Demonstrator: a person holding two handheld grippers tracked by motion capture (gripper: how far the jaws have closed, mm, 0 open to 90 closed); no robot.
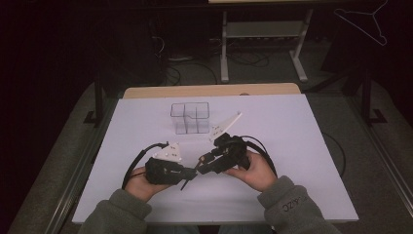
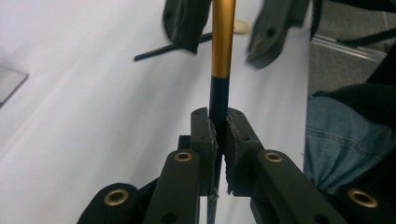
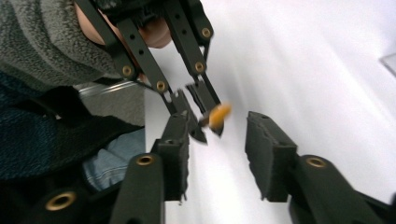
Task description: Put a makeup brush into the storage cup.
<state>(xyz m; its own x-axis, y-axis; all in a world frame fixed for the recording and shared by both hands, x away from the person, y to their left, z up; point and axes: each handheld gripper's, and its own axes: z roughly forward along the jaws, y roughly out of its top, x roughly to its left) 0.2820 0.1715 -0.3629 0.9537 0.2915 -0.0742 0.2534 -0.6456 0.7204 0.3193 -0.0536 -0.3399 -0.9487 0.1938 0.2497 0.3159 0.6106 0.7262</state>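
A slim pen with a black lower barrel and a gold upper barrel [image 2: 221, 46] stands between the pads of my left gripper [image 2: 221, 123], which is shut on the black part. Its gold end [image 3: 218, 115] reaches into the gap of my right gripper [image 3: 217, 140], whose jaws stand open on either side without touching it. In the high view the two grippers face each other near the table's front, the left gripper [image 1: 190, 174] tip to tip with the right gripper [image 1: 202, 163], each held in a hand.
A clear plastic box with compartments [image 1: 190, 118] stands behind the grippers at mid-table. A thin dark stick [image 2: 168, 48] lies on the white table [image 1: 292, 146] beyond the pen. A table's metal legs [image 1: 224, 48] stand farther back.
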